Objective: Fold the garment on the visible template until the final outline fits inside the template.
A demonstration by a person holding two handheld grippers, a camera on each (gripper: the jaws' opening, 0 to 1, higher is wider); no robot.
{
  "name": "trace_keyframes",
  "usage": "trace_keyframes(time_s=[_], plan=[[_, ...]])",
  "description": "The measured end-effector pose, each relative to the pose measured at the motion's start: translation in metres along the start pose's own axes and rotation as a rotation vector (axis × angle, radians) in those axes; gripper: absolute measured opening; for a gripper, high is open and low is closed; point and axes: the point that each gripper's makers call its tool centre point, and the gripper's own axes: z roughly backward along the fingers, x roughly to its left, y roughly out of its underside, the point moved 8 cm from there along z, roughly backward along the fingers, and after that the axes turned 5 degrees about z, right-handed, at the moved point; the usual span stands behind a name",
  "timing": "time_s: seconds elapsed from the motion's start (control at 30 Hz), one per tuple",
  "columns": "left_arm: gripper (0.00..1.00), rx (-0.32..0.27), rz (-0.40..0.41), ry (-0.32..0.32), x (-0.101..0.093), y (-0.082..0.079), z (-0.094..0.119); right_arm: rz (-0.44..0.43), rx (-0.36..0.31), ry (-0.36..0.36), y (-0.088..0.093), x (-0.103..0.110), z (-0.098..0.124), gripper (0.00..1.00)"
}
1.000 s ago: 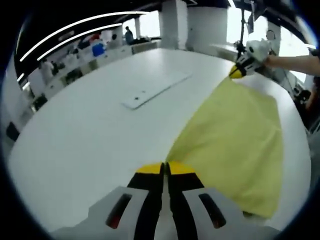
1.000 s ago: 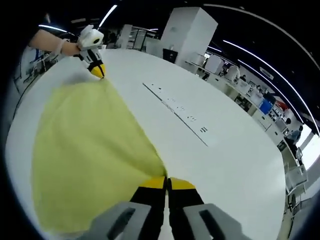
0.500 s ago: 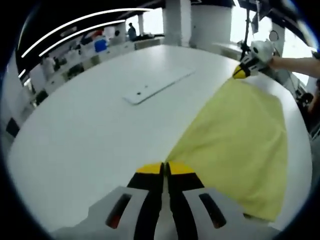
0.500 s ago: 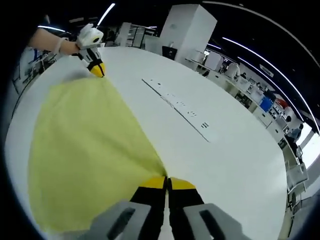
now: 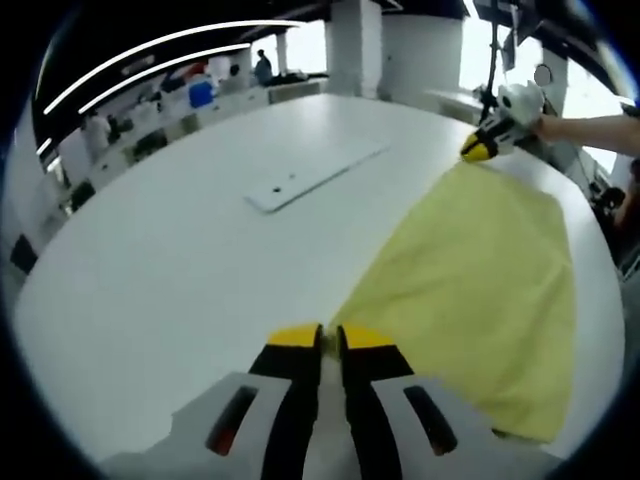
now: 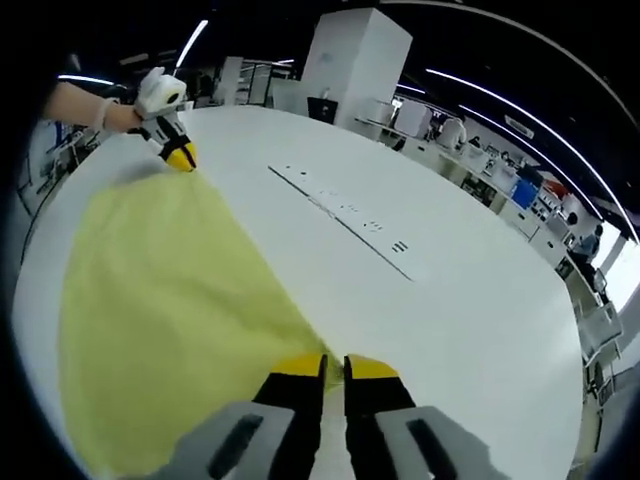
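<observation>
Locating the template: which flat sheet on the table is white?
The long narrow template, marked with small dark spots, lying apart from the yellow garment.

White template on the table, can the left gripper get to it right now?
Probably yes: bare table lies between the left gripper and the white template, and the yellow garment lies off to one side.
</observation>
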Motion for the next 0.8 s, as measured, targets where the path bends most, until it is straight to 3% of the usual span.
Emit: trace_keyframes(time_s=[0.13, 0.33, 0.53, 0.6, 0.8], plan=[[0.3, -0.021, -0.034, 0.014, -0.008, -0.003, 0.006, -0.012, -0.026, -0.001, -0.004, -0.002, 0.007, 0.13], [0.41, -0.059, -0.028, 0.049, -0.009, -0.011, 0.012, -0.056, -0.077, -0.024, -0.009, 0.007, 0.019, 0.27], [0.52, -0.098, -0.045, 0.09, -0.024, -0.02, 0.026, -0.101, -0.141, -0.091, -0.018, 0.022, 0.031, 0.52], [0.54, -0.109, -0.053, 0.11, -0.037, -0.02, 0.035, -0.104, -0.153, -0.1, -0.02, 0.025, 0.033, 0.55], [0.62, -0.102, -0.072, 0.149, -0.047, -0.023, 0.043, -0.113, -0.166, -0.145, -0.021, 0.043, 0.047, 0.64]])
